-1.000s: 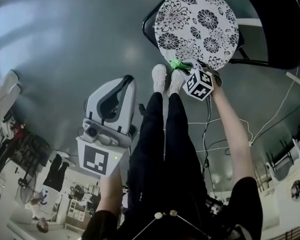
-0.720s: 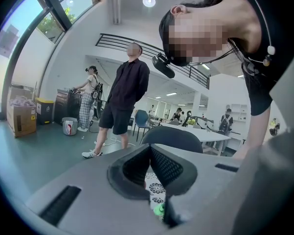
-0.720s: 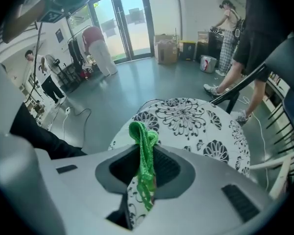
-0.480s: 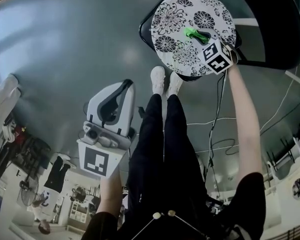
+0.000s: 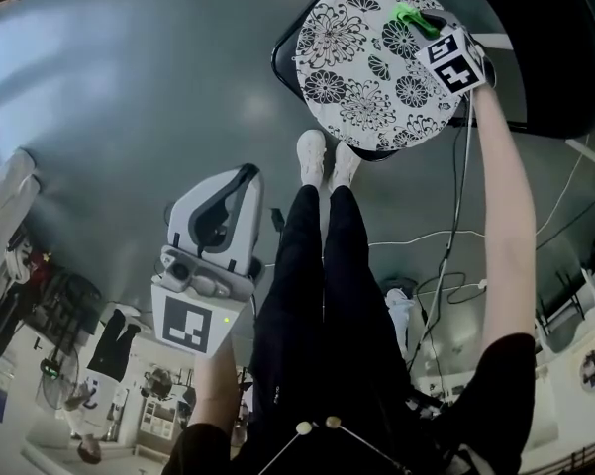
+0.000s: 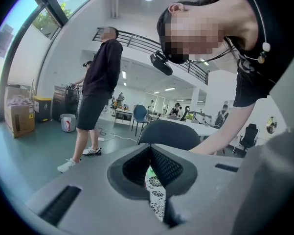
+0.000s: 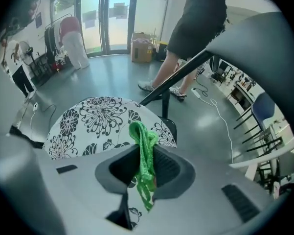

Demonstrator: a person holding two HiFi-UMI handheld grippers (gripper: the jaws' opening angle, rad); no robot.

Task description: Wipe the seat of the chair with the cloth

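Note:
The chair's round seat (image 5: 361, 77), white with black flowers, stands at the top of the head view, with its black backrest (image 5: 549, 43) to the right. My right gripper (image 5: 423, 20) is over the seat's far right part, shut on the green cloth (image 5: 407, 14). In the right gripper view the cloth (image 7: 143, 136) hangs bunched between the jaws of that gripper (image 7: 145, 154), above the seat (image 7: 95, 121). My left gripper (image 5: 244, 172) is held low at the left, away from the chair. In its own view the left gripper (image 6: 149, 153) has its jaws closed with nothing in them.
The person's white shoes (image 5: 325, 156) stand on the grey floor just before the chair. Cables (image 5: 446, 265) trail across the floor at the right. A bystander (image 6: 95, 87) stands in the left gripper view, and a cardboard box (image 7: 143, 50) sits by the windows.
My right gripper has carried the green cloth from the seat's near edge across the seat to its far right side. The left gripper has hardly moved.

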